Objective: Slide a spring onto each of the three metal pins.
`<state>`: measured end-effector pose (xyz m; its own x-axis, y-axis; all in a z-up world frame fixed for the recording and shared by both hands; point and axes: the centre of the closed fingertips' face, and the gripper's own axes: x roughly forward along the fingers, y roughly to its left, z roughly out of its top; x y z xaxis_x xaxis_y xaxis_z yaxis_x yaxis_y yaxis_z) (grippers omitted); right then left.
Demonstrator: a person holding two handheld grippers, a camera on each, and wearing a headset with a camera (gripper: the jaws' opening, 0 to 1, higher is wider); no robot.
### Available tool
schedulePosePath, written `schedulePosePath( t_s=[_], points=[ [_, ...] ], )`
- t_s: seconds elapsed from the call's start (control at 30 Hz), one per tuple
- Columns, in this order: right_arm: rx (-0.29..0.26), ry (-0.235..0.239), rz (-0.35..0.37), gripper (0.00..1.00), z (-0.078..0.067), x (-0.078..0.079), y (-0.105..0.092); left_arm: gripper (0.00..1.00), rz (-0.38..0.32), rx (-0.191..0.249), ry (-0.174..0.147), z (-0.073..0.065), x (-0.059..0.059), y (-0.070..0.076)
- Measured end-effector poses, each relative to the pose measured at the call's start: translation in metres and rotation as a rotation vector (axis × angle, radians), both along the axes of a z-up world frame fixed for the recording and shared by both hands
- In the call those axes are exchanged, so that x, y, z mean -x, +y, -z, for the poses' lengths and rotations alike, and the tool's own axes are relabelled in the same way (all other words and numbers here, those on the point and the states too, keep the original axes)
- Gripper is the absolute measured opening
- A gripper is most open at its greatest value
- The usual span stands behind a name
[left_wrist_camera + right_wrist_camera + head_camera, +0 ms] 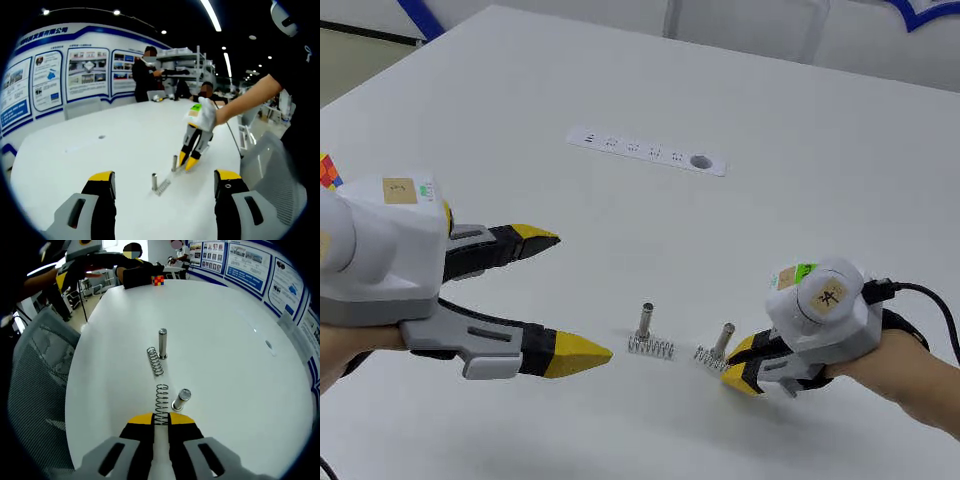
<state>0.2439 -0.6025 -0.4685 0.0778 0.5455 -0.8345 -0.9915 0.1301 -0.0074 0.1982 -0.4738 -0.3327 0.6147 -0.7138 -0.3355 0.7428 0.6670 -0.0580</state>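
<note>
The white surface (800,200) carries everything, with a power strip (647,150) set flush into it well beyond the work. The left claw (584,295) hovers above the surface with its jaws wide apart and nothing between them, pointing toward the parts. The right claw (161,420) is low at the surface, its yellow tips together and apparently clamped on the near end of the gripped spring (161,402). That spring lies flat and runs straight out from the tips. The near pin (181,399) stands just beside it, and the far pin (162,343) stands upright further out with the loose spring (155,361) lying at its foot. Two pins are in sight, and neither has a spring on it yet. The step in hand looks like lifting the gripped spring and threading it over the near pin. To do it well, raise the spring clear, turn its open end down, line its bore up over the pin head and lower it squarely. The pinch should be light so the coils do not crush. The free claw could steady the pin. There is no tray or bin; both springs lie loose on the surface.
</note>
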Motion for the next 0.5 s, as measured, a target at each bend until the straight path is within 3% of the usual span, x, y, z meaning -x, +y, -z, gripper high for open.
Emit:
schedulePosePath(
  t_s=[0.2,0.43,0.5],
  points=[
    [-0.014,-0.039,-0.031,0.11,-0.023,0.007,-0.002,0.85,0.025,0.019,-0.016,-0.005,-0.002,-0.016],
    [-0.045,-0.072,-0.043,0.11,-0.048,0.014,-0.005,0.8,0.079,0.025,-0.028,-0.01,-0.003,-0.038],
    [-0.061,-0.081,-0.048,0.11,-0.057,0.018,-0.005,0.8,0.107,0.056,-0.031,-0.016,0.0,-0.048]
  ],
)
